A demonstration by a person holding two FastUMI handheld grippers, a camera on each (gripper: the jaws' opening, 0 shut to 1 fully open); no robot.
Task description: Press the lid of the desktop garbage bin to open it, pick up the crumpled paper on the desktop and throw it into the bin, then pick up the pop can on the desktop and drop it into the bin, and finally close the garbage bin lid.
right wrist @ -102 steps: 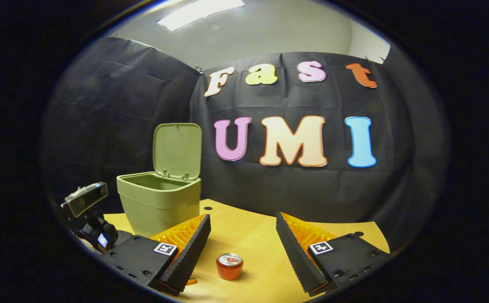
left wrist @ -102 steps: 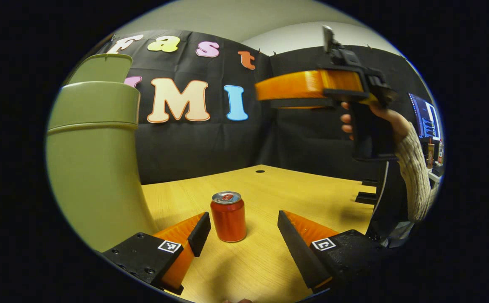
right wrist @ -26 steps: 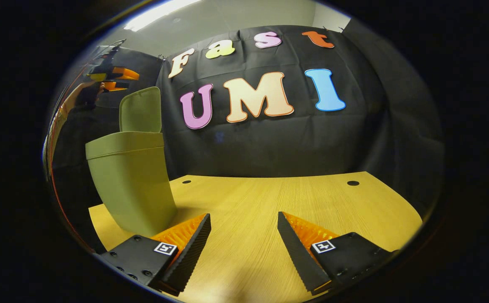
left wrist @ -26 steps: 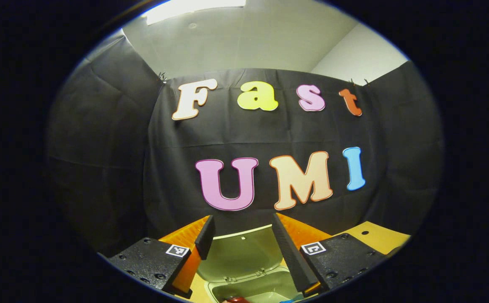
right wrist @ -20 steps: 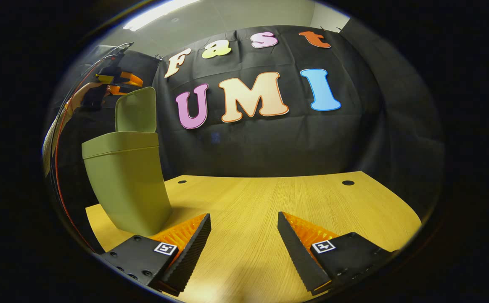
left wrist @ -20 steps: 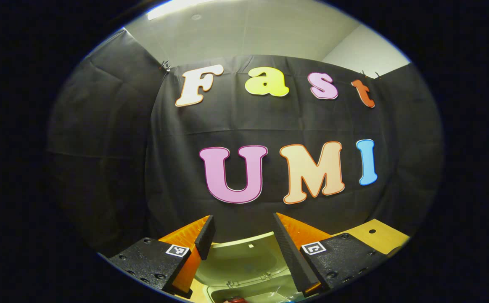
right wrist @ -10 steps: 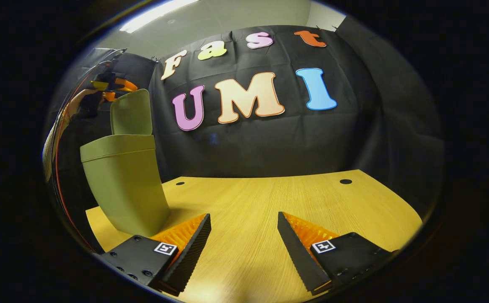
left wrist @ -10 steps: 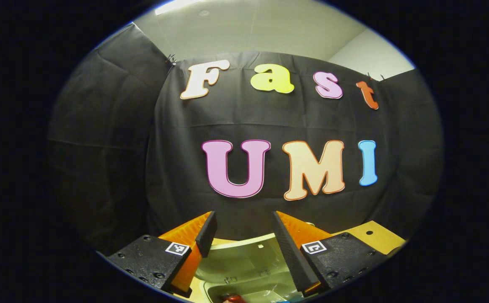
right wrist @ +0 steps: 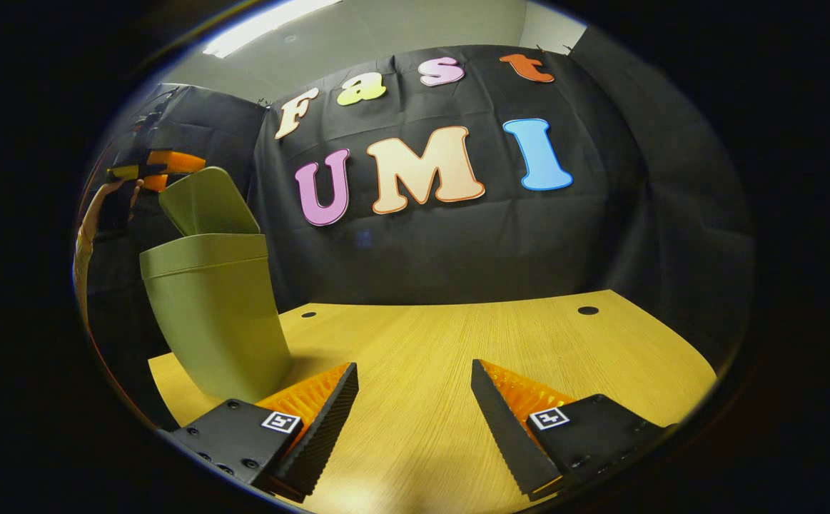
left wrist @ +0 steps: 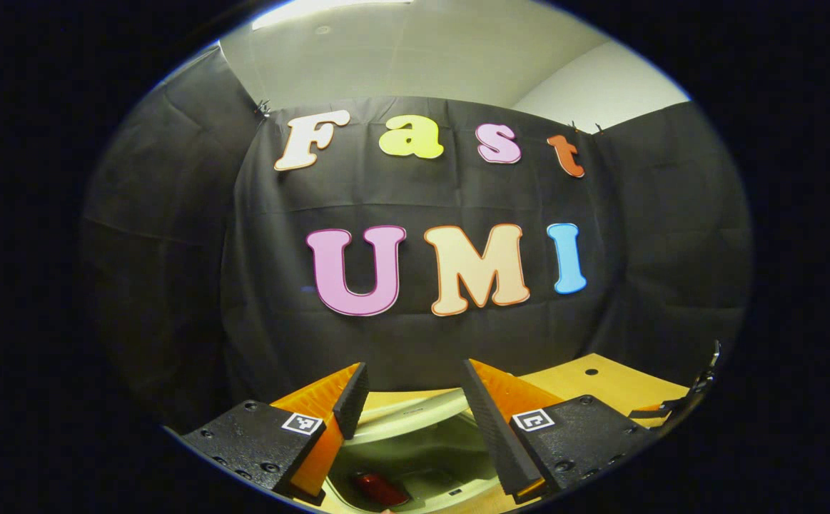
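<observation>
Your left hand-held gripper (left wrist: 409,400) spread wide above the olive plastic bin (right wrist: 218,314), red pop can (left wrist: 377,488) inside, tilted green lid (right wrist: 204,203), your right hand-held gripper (right wrist: 415,400) wide over the wooden bench (right wrist: 514,343).

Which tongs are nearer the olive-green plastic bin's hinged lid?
Left. The left tongs sit right at the tilted olive-green plastic lid, above the bin. The right tongs hang low over the wooden desk, well aside from it.

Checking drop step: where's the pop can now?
Inside the green bin, lying low in the left gripper view: pop can between the left gripper fingers, under the tilted lid.
</observation>
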